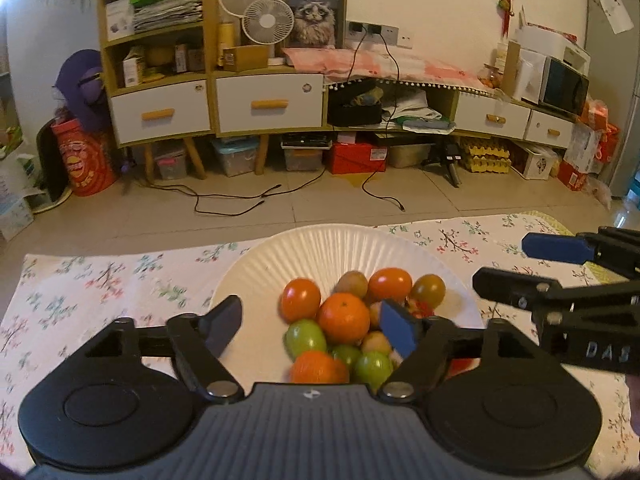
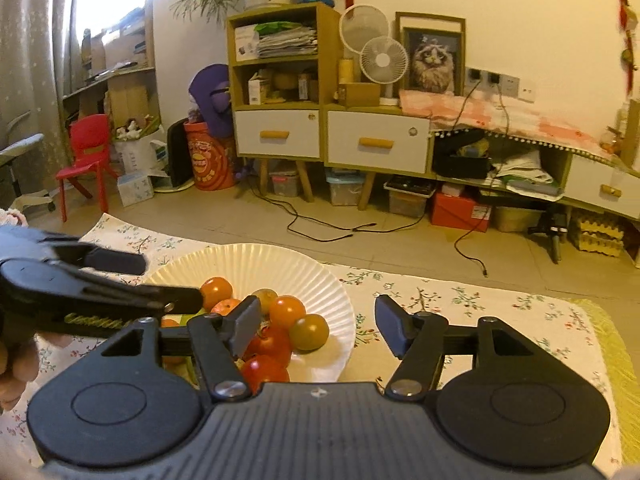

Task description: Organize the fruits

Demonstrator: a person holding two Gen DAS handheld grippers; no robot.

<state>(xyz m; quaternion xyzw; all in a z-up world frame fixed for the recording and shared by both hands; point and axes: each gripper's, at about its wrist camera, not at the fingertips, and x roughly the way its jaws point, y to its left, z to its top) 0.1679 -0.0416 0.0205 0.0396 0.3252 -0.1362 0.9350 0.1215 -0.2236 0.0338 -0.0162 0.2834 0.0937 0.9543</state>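
The left gripper [image 1: 312, 326] was held with its jaws spread wide above the fruit pile [image 1: 352, 324]; nothing was gripped between them, though whether the blue-faced right pad [image 1: 398, 332] touched the fruit behind it could not be told. The right gripper [image 2: 316, 330] was likewise held wide apart and empty, its left finger [image 2: 244, 326] over the near fruits and its right finger over the tablecloth [image 2: 500, 312]. Both tools were made of matte black plastic, with ribbed grey bodies and round pivot housings.

The fruits were heaped on a white paper plate [image 1: 320, 248] with a fluted, ribbed rim, the pile lying toward the plate's near and right part. A dimpled orange mandarin [image 1: 344, 318] was seen at the middle of the pile, with smooth, glossy orange tomatoes [image 1: 300, 300] and green ones [image 1: 306, 336] touching it, and red ones [image 2: 270, 344] at the near side. The plate rested on a pale cloth printed with small floral sprigs.
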